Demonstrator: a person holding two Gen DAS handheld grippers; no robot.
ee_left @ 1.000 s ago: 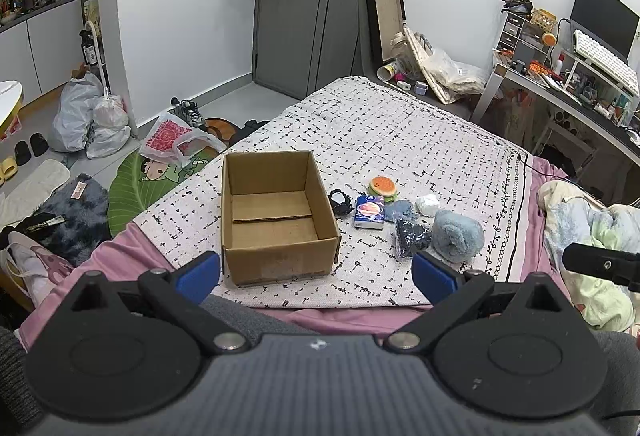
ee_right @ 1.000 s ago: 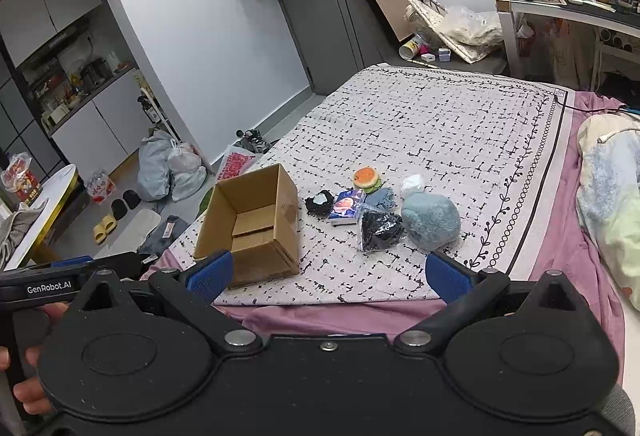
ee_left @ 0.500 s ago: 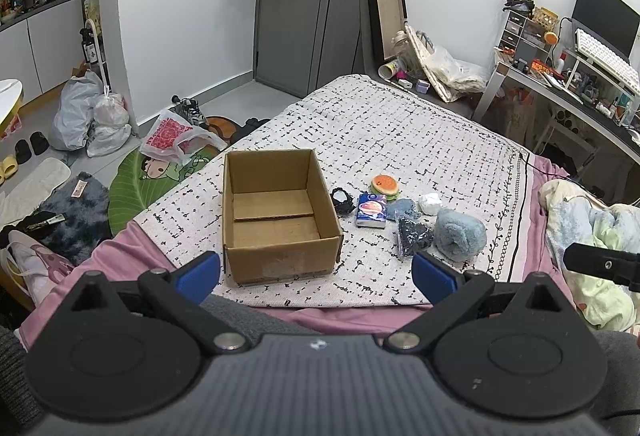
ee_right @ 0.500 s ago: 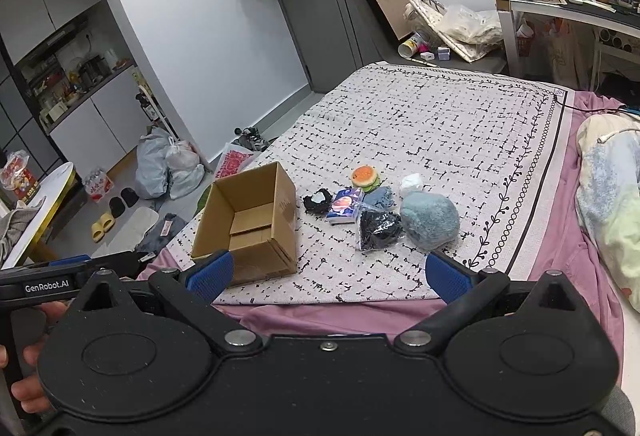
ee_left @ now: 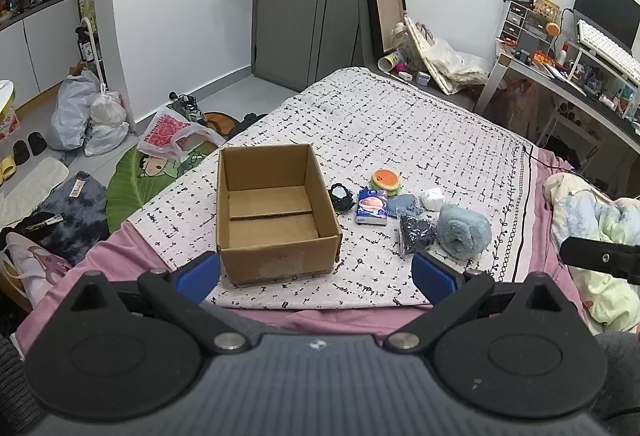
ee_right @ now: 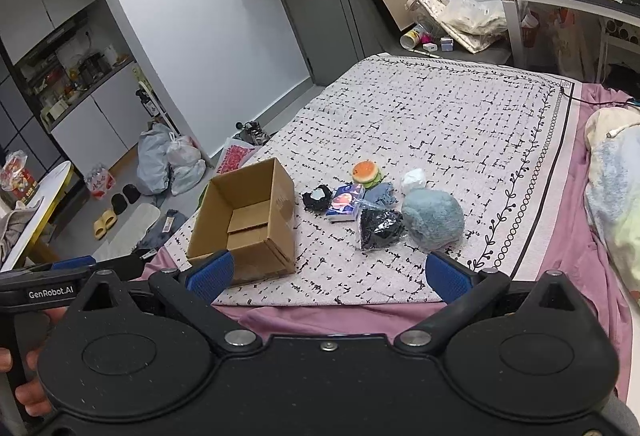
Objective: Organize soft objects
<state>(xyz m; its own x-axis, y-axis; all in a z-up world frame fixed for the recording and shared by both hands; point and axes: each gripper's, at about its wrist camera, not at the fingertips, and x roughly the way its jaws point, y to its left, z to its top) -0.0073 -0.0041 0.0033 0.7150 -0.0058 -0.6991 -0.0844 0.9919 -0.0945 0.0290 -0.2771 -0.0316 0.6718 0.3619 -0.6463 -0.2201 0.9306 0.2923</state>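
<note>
Both hand-held grippers, left (ee_left: pixel 316 274) and right (ee_right: pixel 327 274), gape empty short of the bed; rolled pale-blue fluffy towel (ee_right: pixel 433 219) lies ahead-right, nearer the right, beside open brown cardboard box (ee_right: pixel 244 220).

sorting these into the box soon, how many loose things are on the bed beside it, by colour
Blue: 3, the fuzzy bundle, small cloth, printed pack
Black: 2, the bagged item, small bundle
Orange: 1, burger toy
White: 1, wad
Total: 7, cardboard box excluded
</note>
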